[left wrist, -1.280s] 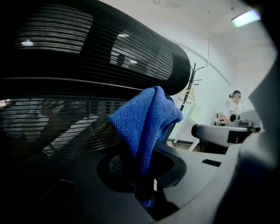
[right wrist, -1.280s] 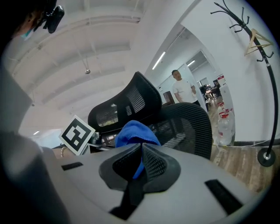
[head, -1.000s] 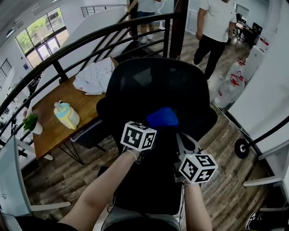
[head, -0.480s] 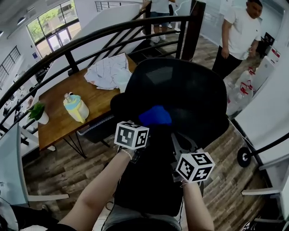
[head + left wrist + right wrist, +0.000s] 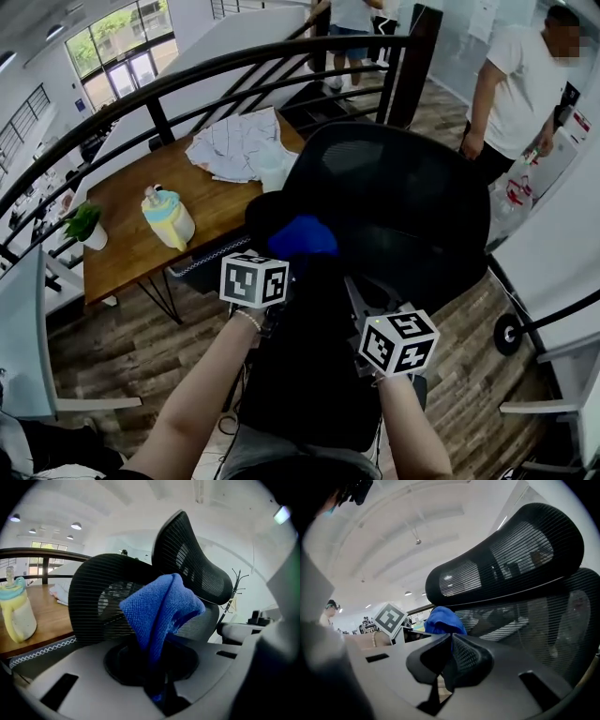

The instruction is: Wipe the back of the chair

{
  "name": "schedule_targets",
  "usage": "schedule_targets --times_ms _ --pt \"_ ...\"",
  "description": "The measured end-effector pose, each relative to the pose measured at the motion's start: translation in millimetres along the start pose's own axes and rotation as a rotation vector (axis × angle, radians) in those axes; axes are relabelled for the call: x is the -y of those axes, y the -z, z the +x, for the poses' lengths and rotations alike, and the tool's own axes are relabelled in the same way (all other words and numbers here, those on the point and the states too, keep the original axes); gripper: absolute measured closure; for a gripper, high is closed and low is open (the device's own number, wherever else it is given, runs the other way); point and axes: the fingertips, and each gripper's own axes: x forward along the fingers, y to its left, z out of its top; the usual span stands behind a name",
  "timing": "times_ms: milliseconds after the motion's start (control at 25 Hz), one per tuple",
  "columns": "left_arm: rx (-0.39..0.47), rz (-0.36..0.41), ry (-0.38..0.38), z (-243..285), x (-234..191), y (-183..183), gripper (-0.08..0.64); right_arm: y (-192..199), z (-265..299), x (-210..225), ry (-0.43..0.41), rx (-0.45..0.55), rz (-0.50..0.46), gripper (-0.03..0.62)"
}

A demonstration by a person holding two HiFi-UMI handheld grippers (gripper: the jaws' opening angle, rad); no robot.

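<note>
Against the mesh of the chair back (image 5: 394,211) sits the blue cloth (image 5: 302,236), bunched into a soft peak and touching the dark frame at its left side, just under the upper curve. We hold it there with the left gripper (image 5: 289,257), whose jaws are clamped on the cloth's lower fold; from the left gripper view the cloth (image 5: 159,606) rises straight out of the jaws and fans above them, with the mesh (image 5: 93,597) close behind. We judge this grip leaves a broad, loose pad free to drag across the back while the jaws themselves stay off the mesh. The right gripper (image 5: 362,296) rests lower and to the right, near the back's spine; its jaws are pressed together on nothing, and in its own view the cloth (image 5: 443,619) shows beyond them, apart from the tips, with the mesh (image 5: 543,620) just to the right. We take it that this gripper (image 5: 452,663) waits close by to steady the chair, since the chair may turn under a wipe. Wiping seems under way or about to start. Farther out, left of the chair, a table (image 5: 131,258) carries a bottle (image 5: 169,217), a shirt (image 5: 239,145) and a plant (image 5: 82,225); a railing (image 5: 187,80) curves beyond, and a person (image 5: 525,89) stands at right.
</note>
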Motion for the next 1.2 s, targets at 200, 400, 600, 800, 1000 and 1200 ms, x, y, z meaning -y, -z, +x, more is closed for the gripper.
schedule_targets --times_ms 200,400,600,800,1000,1200 --pt "0.021 -0.037 -0.042 -14 -26 1 0.485 -5 12 -16 -0.034 -0.007 -0.029 0.563" --pt "0.025 -0.053 -0.071 -22 -41 4 0.485 7 18 -24 -0.045 -0.028 -0.019 0.563" --pt "0.044 -0.088 -0.083 -27 -46 5 0.485 21 16 -24 -0.034 -0.05 -0.004 0.563" --pt "0.06 -0.071 -0.019 -29 -20 7 0.485 20 2 -10 0.005 -0.028 0.016 0.563" --pt "0.028 0.001 0.068 -23 19 16 0.485 19 -26 17 0.083 0.0 0.042 0.562" --pt "0.013 0.05 0.17 -4 68 21 0.485 18 -62 48 0.167 0.041 0.083 0.563"
